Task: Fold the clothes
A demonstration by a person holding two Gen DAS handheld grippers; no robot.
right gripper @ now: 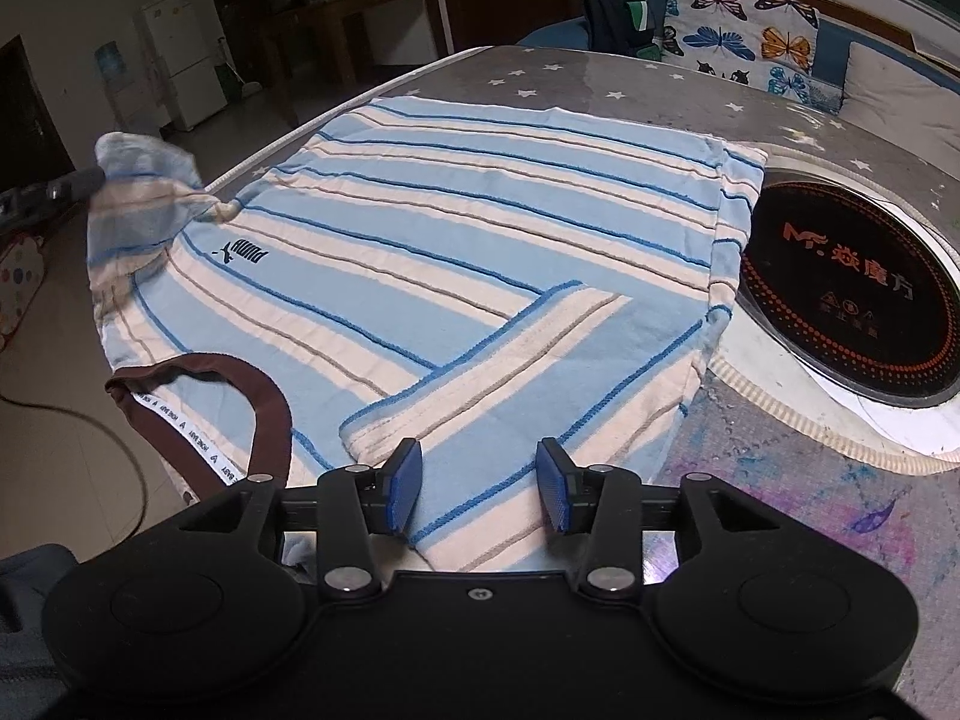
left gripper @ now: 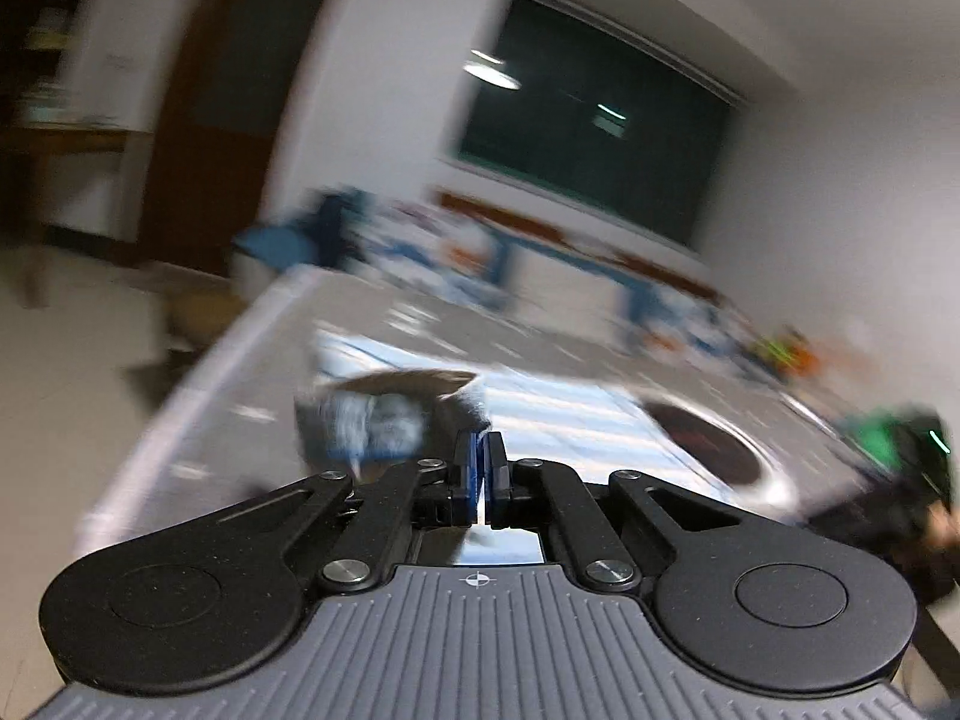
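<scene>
On the table, a grey star-patterned cover carries a striped shirt in light blue and cream, spread flat with its brown collar at the near left edge. At the far left of the right wrist view, the left gripper holds the shirt's left sleeve lifted clear of the table; in its own blurred view that left gripper shows its blue pads pressed together, with bunched striped cloth just past the tips, so it is clamped on the sleeve. Across the shirt's middle the other sleeve lies folded inward over the body. Below it, the right gripper hovers over the shirt's near hem with its jaws apart and only flat cloth showing between the pads, which do not press on it. To the right, just beside the shirt's edge, a round black induction hob sits set into the table. No containers are visible on the table. Behind it stands a sofa with butterfly-print cushions
</scene>
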